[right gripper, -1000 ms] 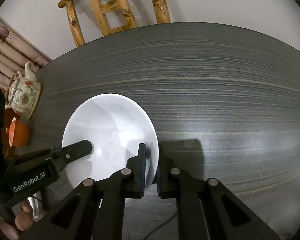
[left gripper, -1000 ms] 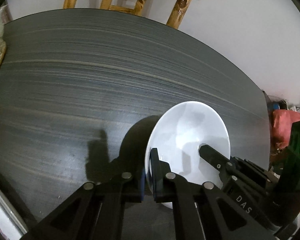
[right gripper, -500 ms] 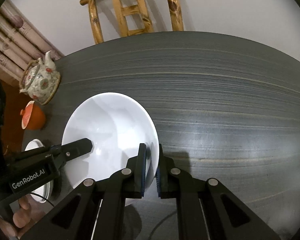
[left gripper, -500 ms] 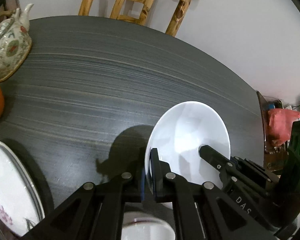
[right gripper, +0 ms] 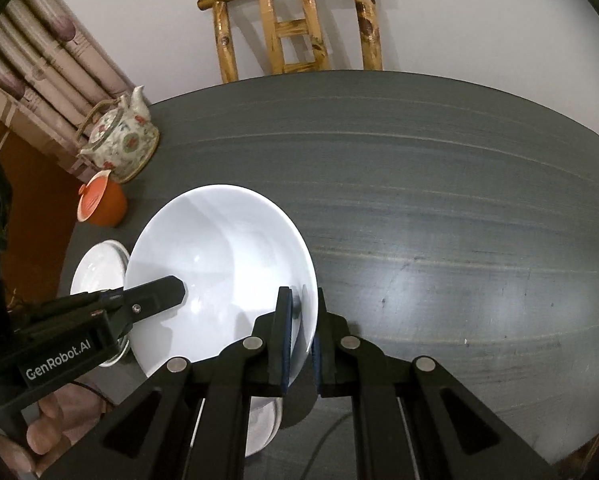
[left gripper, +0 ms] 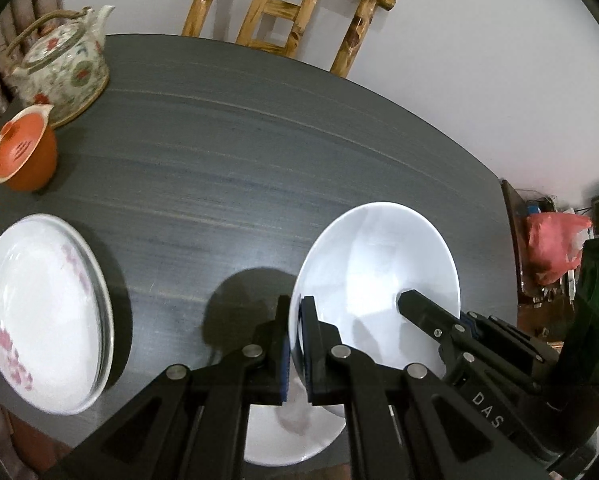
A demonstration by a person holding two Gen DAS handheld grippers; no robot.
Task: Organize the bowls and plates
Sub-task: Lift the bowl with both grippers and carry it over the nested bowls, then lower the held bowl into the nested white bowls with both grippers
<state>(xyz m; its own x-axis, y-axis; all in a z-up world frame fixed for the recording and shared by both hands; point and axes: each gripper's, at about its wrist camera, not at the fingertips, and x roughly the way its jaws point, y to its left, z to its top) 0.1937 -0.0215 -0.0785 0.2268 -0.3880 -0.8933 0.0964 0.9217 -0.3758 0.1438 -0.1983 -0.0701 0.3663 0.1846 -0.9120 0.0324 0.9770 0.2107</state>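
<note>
Both grippers pinch the white bowl point(left gripper: 379, 268) by opposite rims, held tilted above the dark table point(left gripper: 259, 168). Left gripper point(left gripper: 295, 344) clamps its left rim, right gripper point(right gripper: 299, 340) its right rim, jaws narrow. Another white dish point(left gripper: 295, 436) sits below, probably a bowl. Patterned plate point(left gripper: 39, 312) lies left.

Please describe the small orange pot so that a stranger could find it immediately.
On the dark table, look at the far left corner where the flowered teapot stands. The orange pot sits just in front of it, the only plain orange piece, with a lid.
</note>
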